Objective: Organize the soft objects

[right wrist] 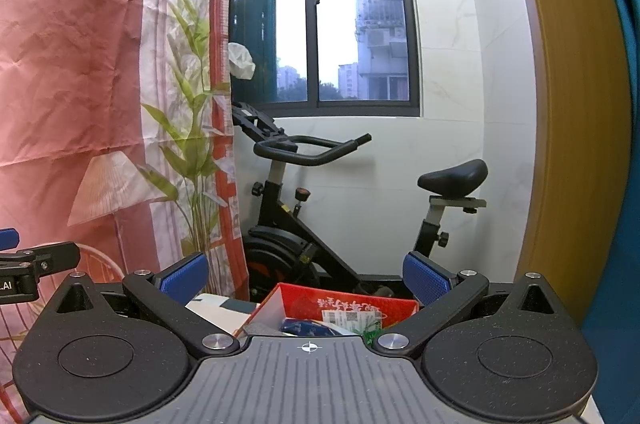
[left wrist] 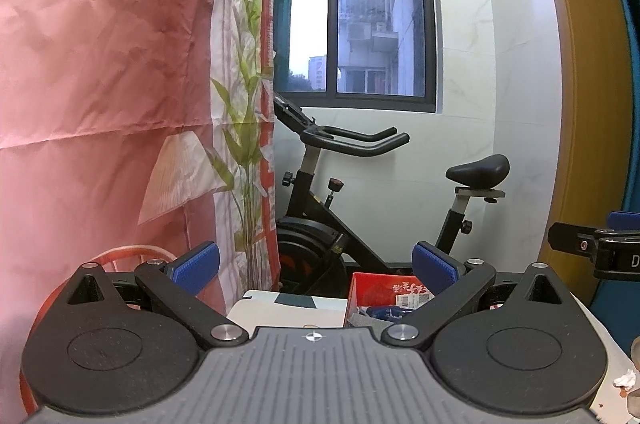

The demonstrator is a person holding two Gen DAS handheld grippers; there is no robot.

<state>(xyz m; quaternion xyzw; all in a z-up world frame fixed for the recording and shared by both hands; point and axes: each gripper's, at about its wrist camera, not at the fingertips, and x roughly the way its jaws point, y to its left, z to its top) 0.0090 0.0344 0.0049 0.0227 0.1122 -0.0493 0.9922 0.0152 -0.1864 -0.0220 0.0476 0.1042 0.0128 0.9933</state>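
Note:
My left gripper (left wrist: 316, 266) is open and empty, held level and pointing at the far wall. My right gripper (right wrist: 306, 276) is open and empty too, beside it; its side shows at the right edge of the left wrist view (left wrist: 596, 248). Below both grippers stands a red box (right wrist: 348, 304) with a blue item and printed packets inside; it also shows in the left wrist view (left wrist: 380, 290). A white surface with a dark patch (left wrist: 288, 308) lies left of the box. No soft object is between the fingers.
A pink printed curtain (left wrist: 100, 84) hangs on the left. A black exercise bike (left wrist: 360, 184) stands under the window (left wrist: 352, 8) against the white wall. A wooden door edge (left wrist: 580, 84) is on the right. White crumpled scraps (left wrist: 624, 380) lie low right.

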